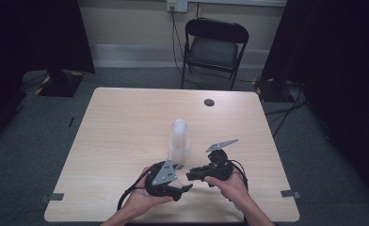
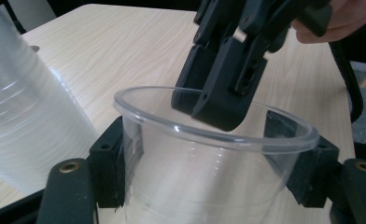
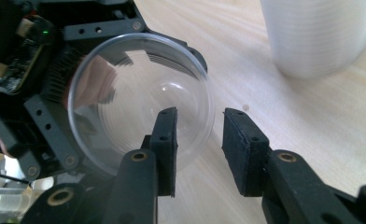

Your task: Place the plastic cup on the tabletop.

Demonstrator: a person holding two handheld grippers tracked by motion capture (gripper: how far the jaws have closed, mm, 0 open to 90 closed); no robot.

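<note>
My left gripper (image 2: 209, 170) is shut on a clear plastic cup (image 2: 195, 191), its pads pressed on the cup's two sides with the open mouth facing away. My right gripper (image 3: 202, 140) meets that cup (image 3: 125, 107) at the rim. One finger (image 3: 165, 140) stands in front of the cup's mouth and the other (image 3: 244, 149) outside the wall, a gap left between pads and plastic, so it is open. In the high view both grippers, left (image 1: 185, 187) and right (image 1: 192, 175), meet near the table's front edge. A tall stack of clear cups (image 1: 179, 141) stands just behind them.
The wooden table (image 1: 126, 122) carries a small black grommet (image 1: 209, 102) at the back. A black folding chair (image 1: 214, 47) stands behind the table. Dark curtains hang at both sides, and cables run on the floor at the right.
</note>
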